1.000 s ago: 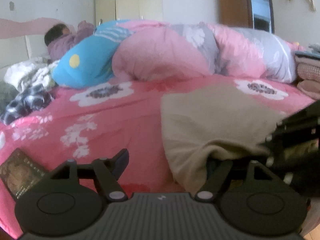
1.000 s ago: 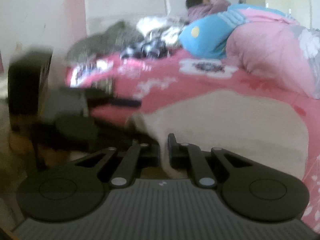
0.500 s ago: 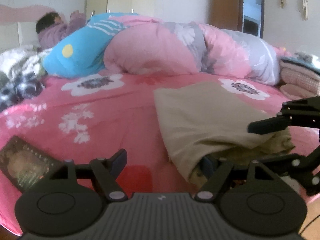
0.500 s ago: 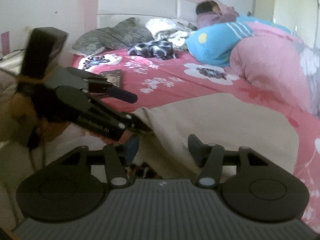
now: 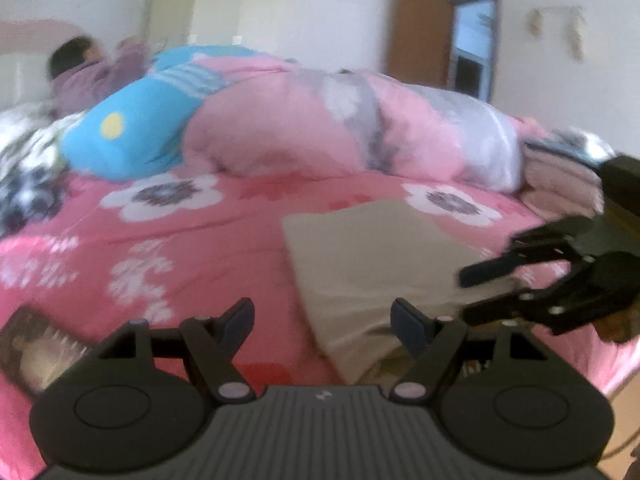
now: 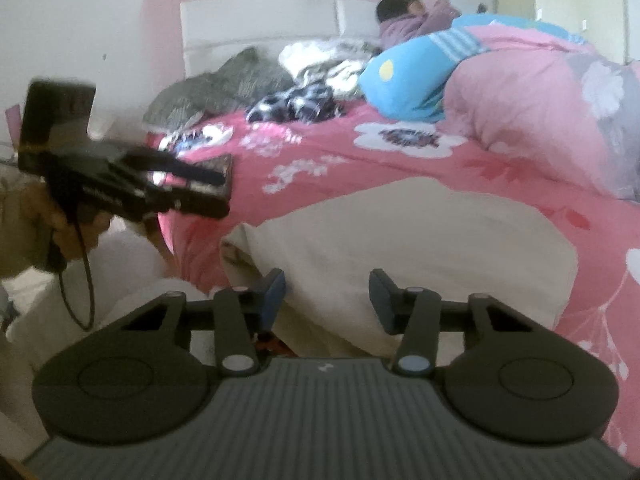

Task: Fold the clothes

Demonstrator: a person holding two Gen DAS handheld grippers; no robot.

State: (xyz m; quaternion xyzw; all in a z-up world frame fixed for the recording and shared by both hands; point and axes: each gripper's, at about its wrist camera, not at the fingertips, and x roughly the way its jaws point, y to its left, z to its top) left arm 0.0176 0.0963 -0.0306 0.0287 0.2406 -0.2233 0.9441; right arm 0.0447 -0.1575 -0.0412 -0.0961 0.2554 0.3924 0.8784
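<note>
- The beige garment [image 5: 384,256] lies folded flat on the pink floral bedspread [image 5: 168,240] near the bed's front edge; in the left wrist view it sits at about 3 o'clock of centre, and in the right wrist view [image 6: 408,240] it fills the middle, its thick rounded fold at about 8 o'clock of the cloth.
- The left gripper [image 5: 322,320] stands wide open with nothing between its fingers; its right finger sits over the near left corner of the garment, though whether it touches the cloth cannot be told; its left finger is over bare bedspread.
- The right gripper [image 6: 326,294] is also spread wide and holds nothing; the garment's near edge lies between and just beyond its fingers; contact cannot be told.
- In the left wrist view the right gripper [image 5: 480,288] shows at 3 o'clock, fingers parted over the garment's right edge; in the right wrist view the left gripper [image 6: 216,194] shows at 9 o'clock, blurred, held in a hand [image 6: 60,224].
- A rolled pink and grey duvet [image 5: 340,128] and a blue pillow [image 5: 132,132] lie across the far side of the bed at 12 o'clock; a person in purple [image 6: 416,16] lies by the headboard [image 6: 256,20].
- A dark book [image 5: 36,344] rests on the bedspread at 8 o'clock in the left wrist view, well apart from the garment.
</note>
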